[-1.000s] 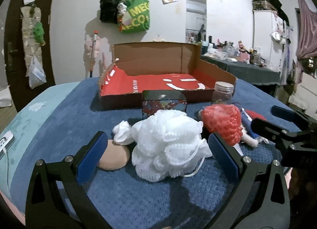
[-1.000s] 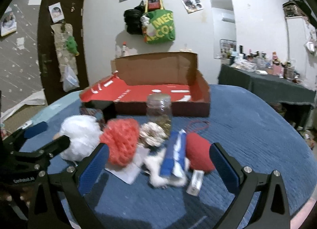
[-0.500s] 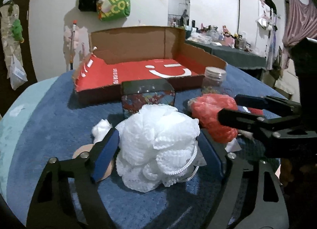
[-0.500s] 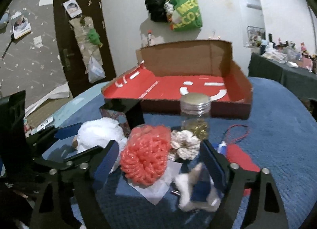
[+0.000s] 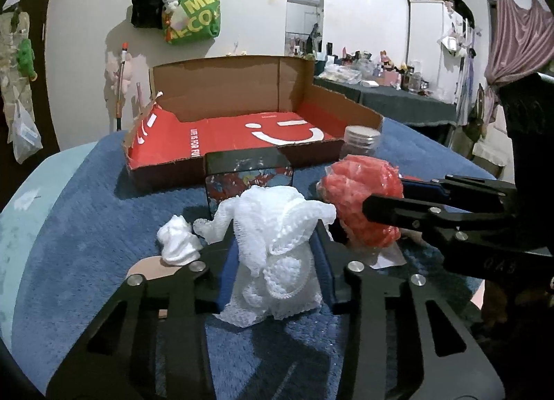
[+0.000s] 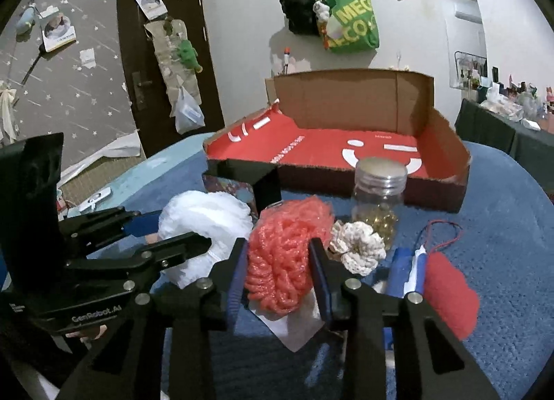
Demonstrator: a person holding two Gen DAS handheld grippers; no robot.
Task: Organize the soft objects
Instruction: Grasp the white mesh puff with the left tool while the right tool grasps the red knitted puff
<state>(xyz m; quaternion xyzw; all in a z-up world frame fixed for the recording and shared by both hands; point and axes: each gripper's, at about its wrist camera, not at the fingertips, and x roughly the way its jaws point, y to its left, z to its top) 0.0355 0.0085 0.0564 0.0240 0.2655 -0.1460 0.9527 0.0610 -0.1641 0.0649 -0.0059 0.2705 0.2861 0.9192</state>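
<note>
between my left gripper's [image 5: 273, 261] blue pads sits the white pouf [image 5: 277, 247], squeezed narrow at the waist and bulging above the fingers; those jaws have just been closing and now press on it from both sides. it rests on the blue blanket [image 5: 86, 227], in front of the dark tin [image 5: 249, 175]. just left of it lie a small white wad [image 5: 178, 240] and a tan pad [image 5: 149, 266], partly under my left finger.

to its right, my right gripper [image 6: 278, 270] has also just been closing, and its pads clamp the red pouf [image 6: 284, 258], which puffs out above and below them. under the red pouf there is a white sheet of paper [image 6: 287, 327]. the two poufs are side by side, close together, with the grippers nearly touching.

beside the red pouf on the right i see a cream crochet flower [image 6: 358, 247], then a glass jar [image 6: 379, 199] with a metal lid and yellow beads inside. further right lie a blue and white tube [image 6: 405, 272] and a red felt piece [image 6: 446, 299] with a thin red cord.

behind all of it stands the open cardboard box [image 6: 346, 143], red inside with a white smile, nothing in it. a green bag [image 6: 349, 22] hangs on the wall.
</note>
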